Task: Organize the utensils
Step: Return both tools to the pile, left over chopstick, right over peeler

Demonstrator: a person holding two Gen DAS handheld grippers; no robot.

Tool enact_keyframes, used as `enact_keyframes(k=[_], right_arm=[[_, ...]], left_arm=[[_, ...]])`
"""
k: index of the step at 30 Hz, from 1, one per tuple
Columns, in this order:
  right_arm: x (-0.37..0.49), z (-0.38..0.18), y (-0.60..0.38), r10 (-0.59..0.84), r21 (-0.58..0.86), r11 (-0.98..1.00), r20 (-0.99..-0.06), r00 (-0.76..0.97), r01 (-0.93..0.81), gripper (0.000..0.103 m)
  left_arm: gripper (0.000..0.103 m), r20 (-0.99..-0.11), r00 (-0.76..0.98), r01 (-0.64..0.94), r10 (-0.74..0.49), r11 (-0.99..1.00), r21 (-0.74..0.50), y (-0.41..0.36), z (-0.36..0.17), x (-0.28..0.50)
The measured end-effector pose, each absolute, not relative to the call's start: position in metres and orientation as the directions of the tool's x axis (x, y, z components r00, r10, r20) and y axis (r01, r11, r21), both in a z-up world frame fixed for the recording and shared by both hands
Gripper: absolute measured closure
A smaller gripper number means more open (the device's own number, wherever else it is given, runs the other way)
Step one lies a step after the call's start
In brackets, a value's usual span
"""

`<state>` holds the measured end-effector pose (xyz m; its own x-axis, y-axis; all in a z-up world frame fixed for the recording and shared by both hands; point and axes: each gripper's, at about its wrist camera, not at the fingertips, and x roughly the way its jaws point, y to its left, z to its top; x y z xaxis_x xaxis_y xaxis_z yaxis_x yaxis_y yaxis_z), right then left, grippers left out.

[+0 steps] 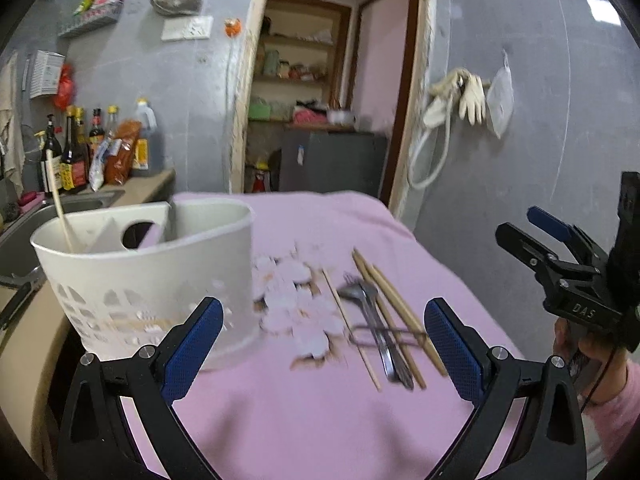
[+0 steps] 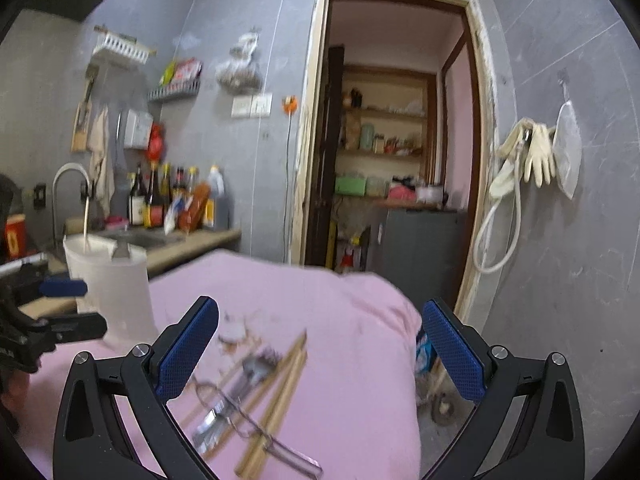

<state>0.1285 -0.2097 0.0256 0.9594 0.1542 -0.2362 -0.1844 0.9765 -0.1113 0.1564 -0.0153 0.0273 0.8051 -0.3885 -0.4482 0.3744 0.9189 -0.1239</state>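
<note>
Ahead of left claw [image 1: 322,354], jaws wide, empty: chopsticks [image 1: 400,312], fork [image 1: 370,312] heaped on pink-covered worktop [image 1: 300,420]; white caddy [image 1: 152,276] left. Right claw [image 2: 320,360] also agape above pile. Thin, stiff, light, likely slippery; pinch mid-shaft.

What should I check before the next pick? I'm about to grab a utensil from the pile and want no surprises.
1. Left gripper open and empty: ok.
2. Right gripper open and empty: ok.
3. Utensil holder upright on the pink cloth: ok.
4. Holder has room: ok, only one chopstick stands in it.
5. Chopsticks and fork lie apart: not ok, they overlap in one pile.
6. Which piece lies on top: cannot tell, the pile is blurred.
</note>
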Motion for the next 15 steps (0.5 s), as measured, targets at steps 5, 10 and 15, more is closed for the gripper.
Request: enact_keyframes(k=[5, 10, 15], right_arm=[[0.138, 0.005, -0.222, 0.182, -0.092, 0.968, -0.377, 0.908, -0.232, 0.018], [0.145, -0.018, -0.224, 0.223, -0.092, 0.946, -0.509, 0.831, -0.31, 0.034], [0.151, -0.039, -0.217, 0.251, -0.095, 0.919, -0.609, 0.753, -0.383, 0.04]], left_arm=[[0.004, -0.517, 0.765, 0.393, -0.383, 0.914, -0.096, -0.026, 0.013, 0.161], [0.005, -0.572, 0.731, 0.386, -0.373, 0.917, -0.105, -0.027, 0.002, 0.169], [0.005, -0.628, 0.696, 0.363, -0.349, 0.925, -0.112, -0.026, -0.007, 0.177]])
